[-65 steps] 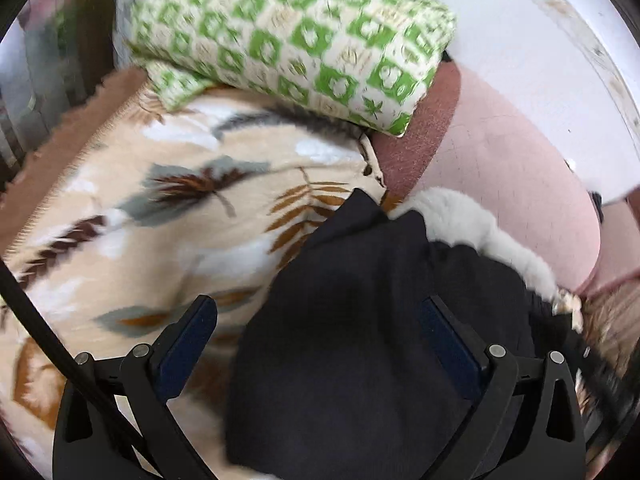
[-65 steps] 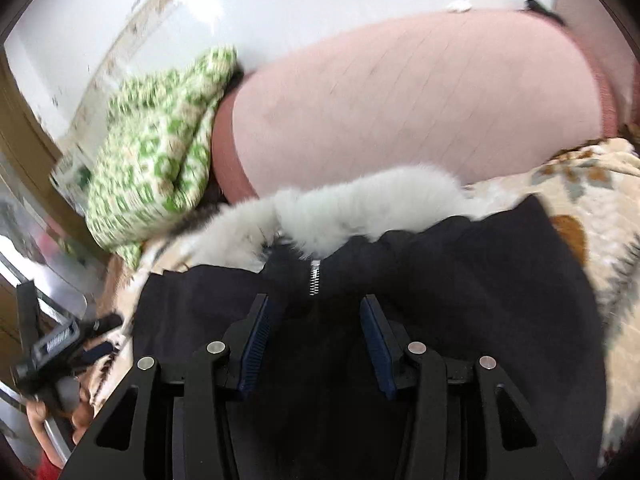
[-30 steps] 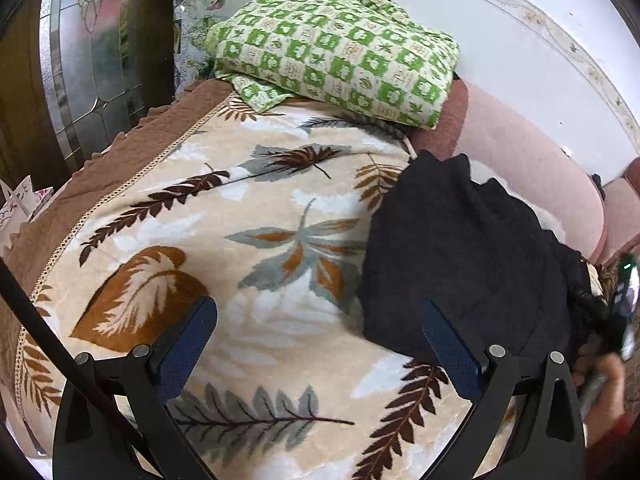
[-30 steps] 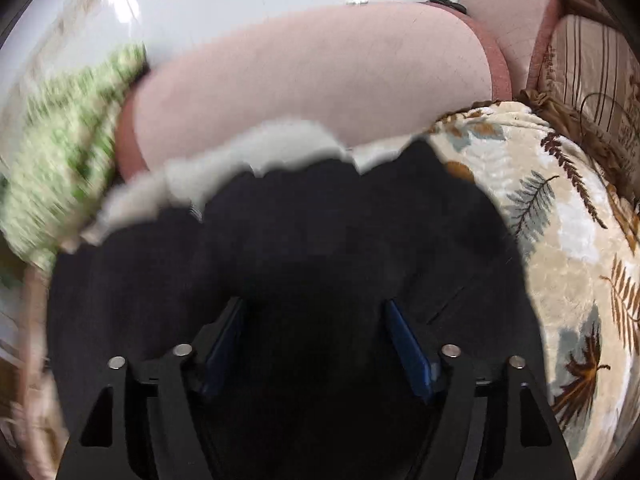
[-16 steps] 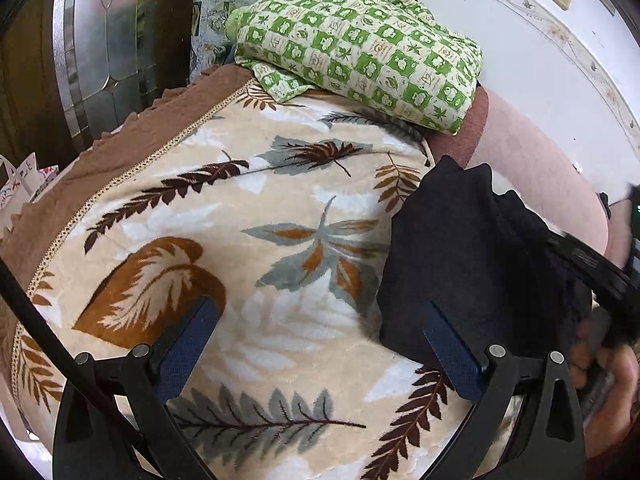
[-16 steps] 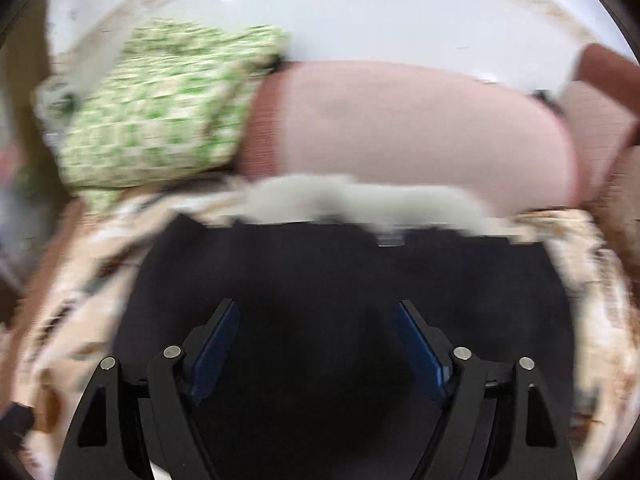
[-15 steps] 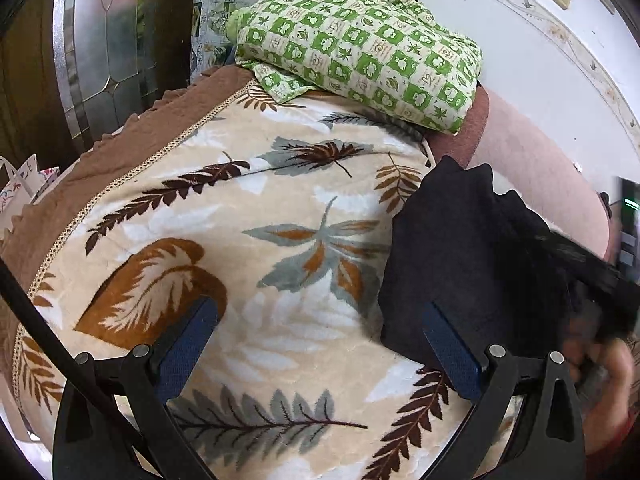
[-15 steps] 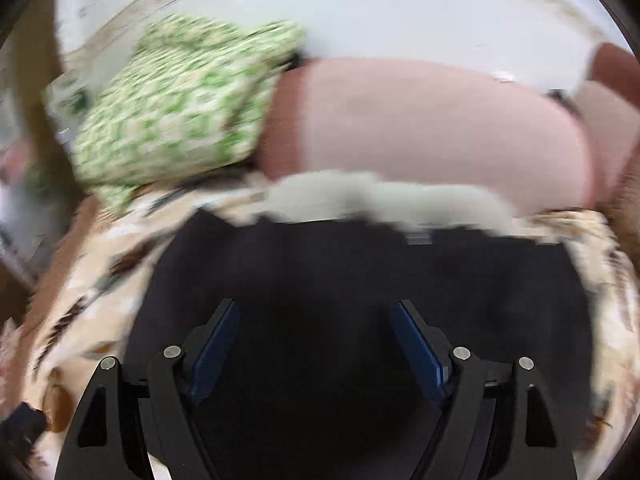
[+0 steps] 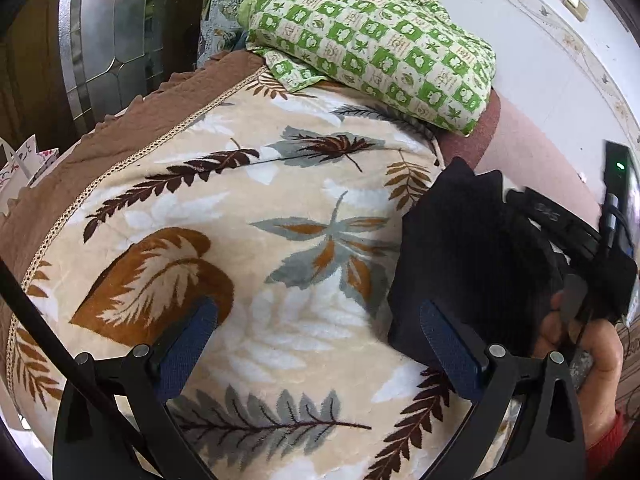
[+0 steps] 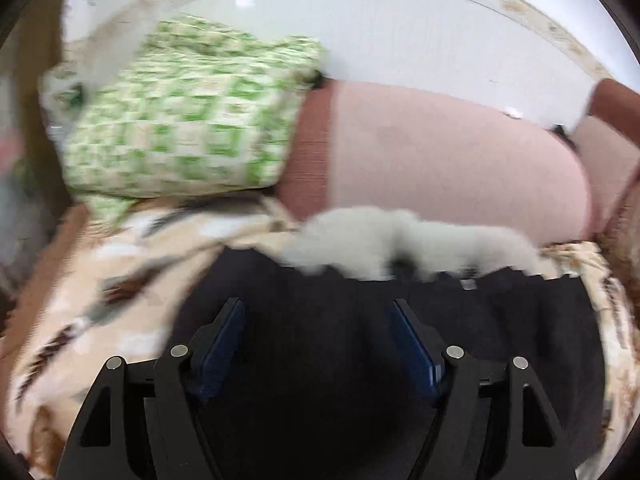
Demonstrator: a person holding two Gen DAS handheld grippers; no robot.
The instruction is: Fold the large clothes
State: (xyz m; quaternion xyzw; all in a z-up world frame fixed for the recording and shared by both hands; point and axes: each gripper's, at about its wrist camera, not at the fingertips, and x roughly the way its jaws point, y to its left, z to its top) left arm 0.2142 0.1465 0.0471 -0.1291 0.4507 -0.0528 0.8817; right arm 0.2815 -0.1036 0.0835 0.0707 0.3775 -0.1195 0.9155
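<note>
Hovering both tools over the sofa, I have the black coat folded into a compact bundle on the leaf-patterned blanket, its white fur collar against the pink backrest. My right tool stands wide above the dark fabric, gripping nothing; my left tool is wide too, empty, beside the bundle. The risk, I judge: a careless pinch grabs one layer only, and lifting would unravel the fold.

One coat, one blanket, one quilt
</note>
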